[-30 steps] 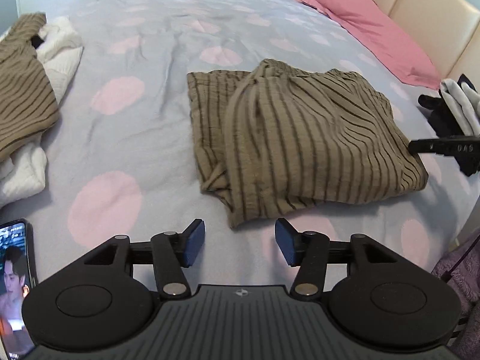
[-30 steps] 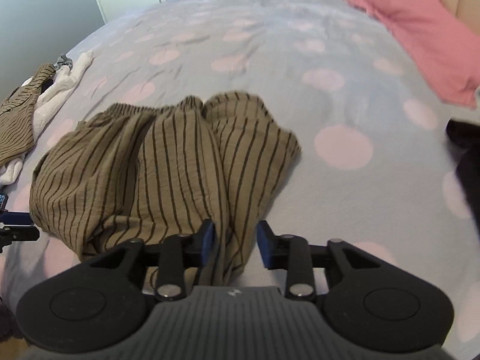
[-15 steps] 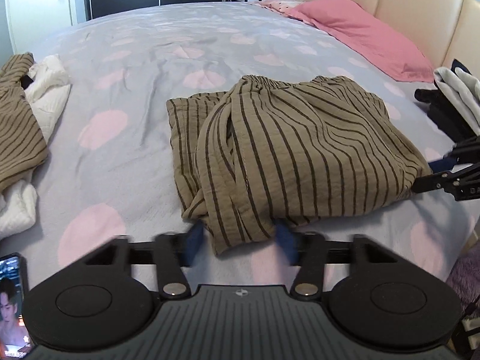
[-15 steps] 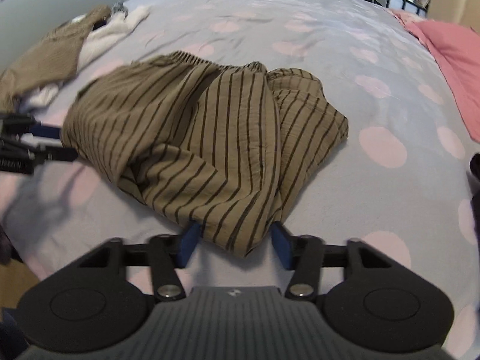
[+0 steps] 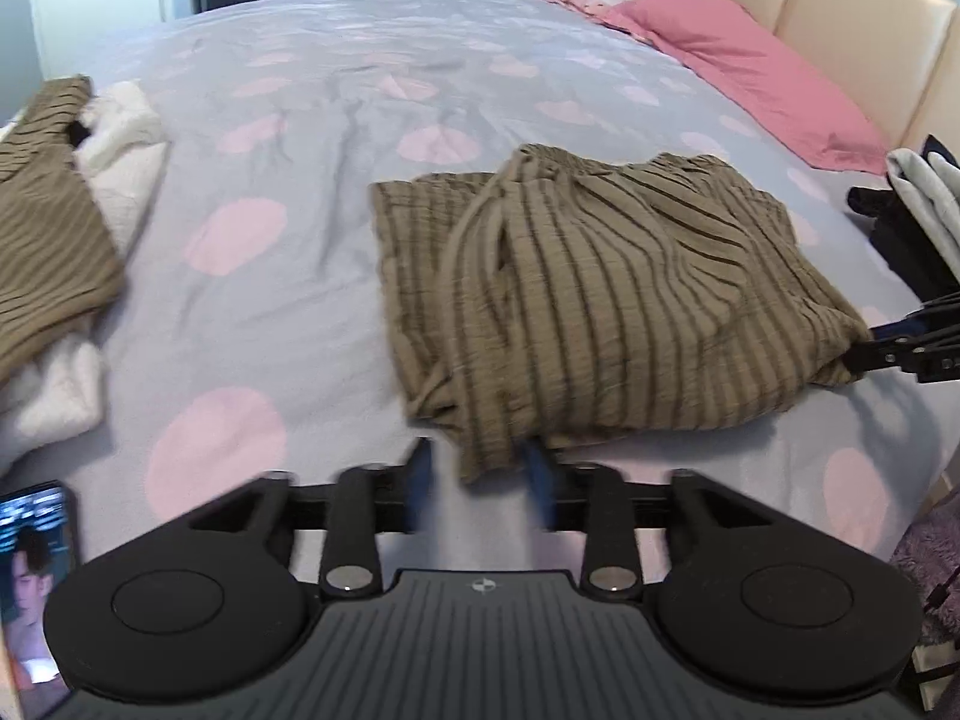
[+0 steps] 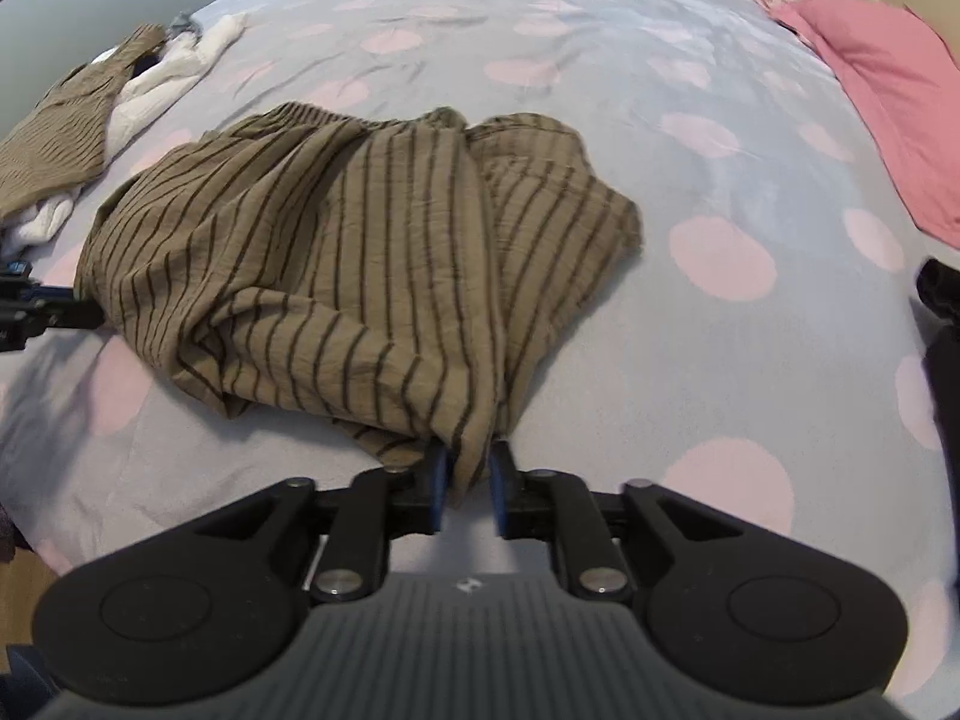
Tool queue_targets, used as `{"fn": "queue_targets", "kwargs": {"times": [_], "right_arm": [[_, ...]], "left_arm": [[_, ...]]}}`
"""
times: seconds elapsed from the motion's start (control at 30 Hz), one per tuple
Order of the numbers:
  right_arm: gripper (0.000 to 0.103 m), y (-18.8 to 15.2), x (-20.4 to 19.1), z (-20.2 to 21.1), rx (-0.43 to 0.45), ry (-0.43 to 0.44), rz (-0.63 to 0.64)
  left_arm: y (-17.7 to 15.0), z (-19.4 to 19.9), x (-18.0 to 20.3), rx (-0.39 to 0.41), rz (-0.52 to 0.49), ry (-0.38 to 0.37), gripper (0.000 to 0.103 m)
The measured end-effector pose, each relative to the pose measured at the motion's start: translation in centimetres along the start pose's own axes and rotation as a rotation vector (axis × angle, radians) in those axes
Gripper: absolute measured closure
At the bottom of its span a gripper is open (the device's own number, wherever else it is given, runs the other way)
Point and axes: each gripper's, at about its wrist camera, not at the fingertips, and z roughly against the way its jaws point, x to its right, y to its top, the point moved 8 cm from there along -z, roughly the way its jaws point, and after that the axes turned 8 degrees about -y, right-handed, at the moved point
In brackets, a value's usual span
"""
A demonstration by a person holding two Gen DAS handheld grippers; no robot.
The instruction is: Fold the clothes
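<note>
As both jaws open around the striped garment [image 5: 600,300] near the bed's [image 5: 360,90] front edge, left gripper [image 5: 477,483] and right gripper [image 6: 467,489] risk snagging cloth, undoing the fold.

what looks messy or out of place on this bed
The brown striped garment lies bunched and unevenly folded mid-bed. A lit phone sits at the bed's near edge, and a brown and white clothes pile lies crumpled to the left.

The left tool [image 5: 477,483] is pointing steeply downward, its jaws opening around a cloth corner. The right tool [image 6: 467,489] is angling down likewise, its jaws also opening with fabric between them.
</note>
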Motion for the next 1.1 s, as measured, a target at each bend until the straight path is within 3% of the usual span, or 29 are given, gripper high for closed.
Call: {"fn": "queue_targets", "kwargs": {"times": [0.2,0.37,0.47,0.57,0.67,0.8,0.97,1.1], "right_arm": [[0.055,0.8,1.7,1.1,0.034,-0.017,-0.086],[0.051,1.6,2.4,1.9,0.063,-0.099,-0.084],[0.051,1.7,3.5,2.1,0.058,-0.174,-0.090],[0.051,2.5,3.7,2.7,0.119,-0.108,-0.156],[0.054,3.5,2.5,3.4,0.197,-0.035,-0.171],[0.054,4.4,-0.9,3.4,0.256,0.014,-0.047],[0.053,3.6,-2.8,0.6,0.174,0.016,0.027],[0.052,2.8,-2.5,-1.7,0.090,0.008,0.028]], "left_arm": [[1.1,2.3,-1.5,0.060,0.070,0.045,0.057],[3.0,4.0,-1.8,0.159,0.076,0.111,0.057],[4.2,4.2,-1.5,0.214,0.112,0.081,0.057],[5.5,3.6,-0.3,0.240,0.107,0.039,0.057],[6.1,2.2,1.7,0.228,0.029,0.011,0.057],[5.2,-0.5,3.0,0.147,-0.025,0.012,0.063],[3.8,-3.2,2.5,0.081,-0.042,0.038,0.063],[3.5,-3.8,2.3,0.072,-0.047,0.037,0.063]]}}
